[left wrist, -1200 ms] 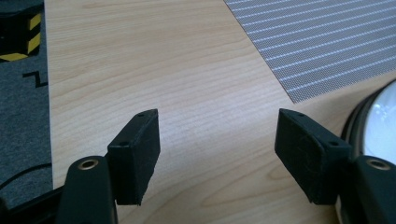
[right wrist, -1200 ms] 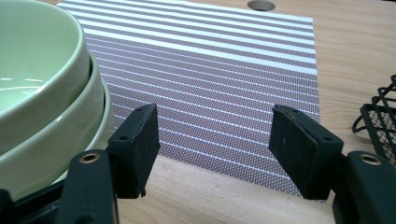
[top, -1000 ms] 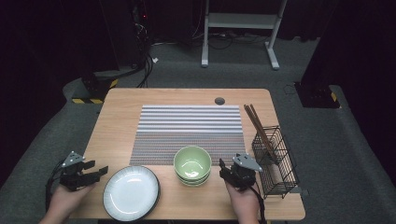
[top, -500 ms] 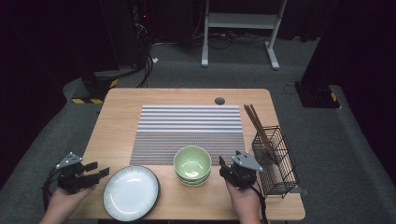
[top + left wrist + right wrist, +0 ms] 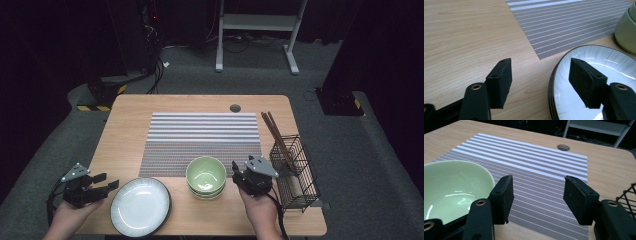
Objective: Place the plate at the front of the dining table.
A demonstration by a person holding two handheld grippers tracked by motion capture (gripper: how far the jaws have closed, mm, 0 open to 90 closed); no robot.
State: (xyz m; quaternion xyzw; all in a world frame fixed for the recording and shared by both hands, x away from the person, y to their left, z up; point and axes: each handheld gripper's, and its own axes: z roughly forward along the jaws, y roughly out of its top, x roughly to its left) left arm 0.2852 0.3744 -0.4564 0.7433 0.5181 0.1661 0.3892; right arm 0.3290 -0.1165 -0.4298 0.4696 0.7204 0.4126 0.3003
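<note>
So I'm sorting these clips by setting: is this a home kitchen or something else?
More likely a lab or studio set up for table-setting: a lone wooden table with a striped placemat, equipment racks and cables behind, dark curtains around.

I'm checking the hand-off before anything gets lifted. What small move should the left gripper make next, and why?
Probably ease the left gripper a little toward the plate, so the rim sits between the pads before closing. Its jaws stand open with nothing gripped: one pad hangs over bare table, the other over the plate's face. The right gripper, jaws just closing on nothing, sits beside the green bowls.
</note>
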